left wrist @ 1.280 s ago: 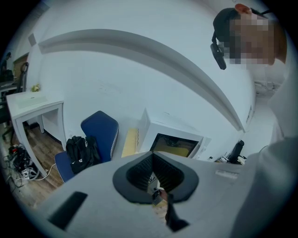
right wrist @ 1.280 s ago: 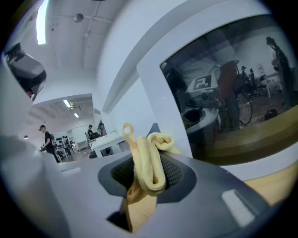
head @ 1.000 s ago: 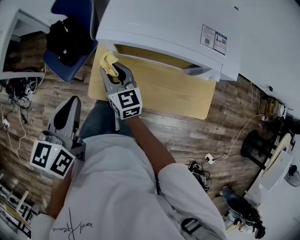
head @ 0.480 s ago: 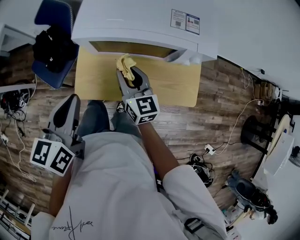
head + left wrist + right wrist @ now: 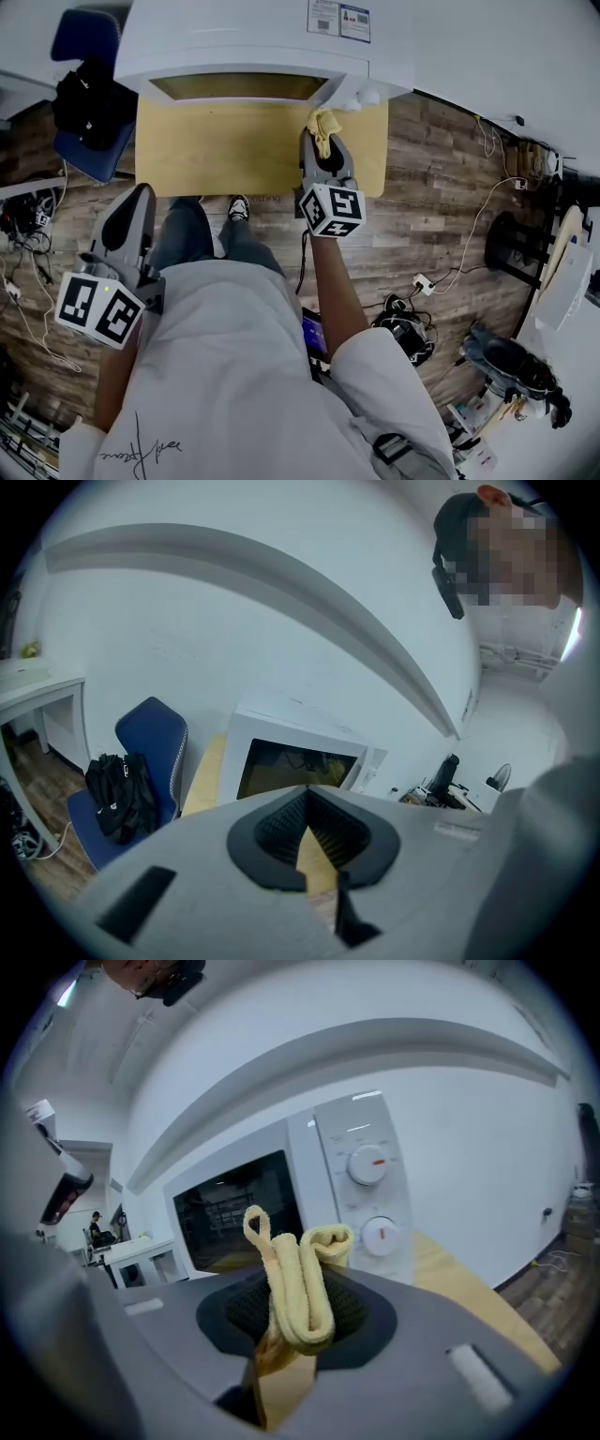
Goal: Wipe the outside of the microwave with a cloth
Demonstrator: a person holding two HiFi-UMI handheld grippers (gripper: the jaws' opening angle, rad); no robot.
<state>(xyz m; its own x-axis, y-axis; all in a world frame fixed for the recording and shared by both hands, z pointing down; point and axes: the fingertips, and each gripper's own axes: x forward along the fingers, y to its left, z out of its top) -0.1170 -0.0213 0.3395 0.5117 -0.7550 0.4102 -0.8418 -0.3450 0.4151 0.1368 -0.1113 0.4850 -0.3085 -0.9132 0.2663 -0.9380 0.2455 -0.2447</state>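
Note:
The white microwave [image 5: 244, 42] stands on a light wooden table [image 5: 216, 150]. My right gripper [image 5: 322, 142] is shut on a folded yellow cloth [image 5: 324, 122], held just in front of the microwave's right front corner. In the right gripper view the cloth [image 5: 300, 1283] sticks up between the jaws of that gripper [image 5: 295, 1321], before the microwave's [image 5: 272, 1204] control panel and its two knobs [image 5: 367, 1164]. My left gripper [image 5: 138, 195] hangs low at the left, off the table, shut on nothing. From the left gripper view, the microwave [image 5: 291, 757] lies ahead of that gripper [image 5: 307, 803].
A blue chair [image 5: 80, 56] with a black bag [image 5: 82, 98] on it stands left of the table. Cables and a power strip [image 5: 419, 286] lie on the wooden floor to the right. The person's legs and shoe [image 5: 238, 207] stand at the table's near edge.
My right gripper has carried the cloth rightward along the microwave's front, from its left end to the right end by the knobs. The left gripper has stayed low.

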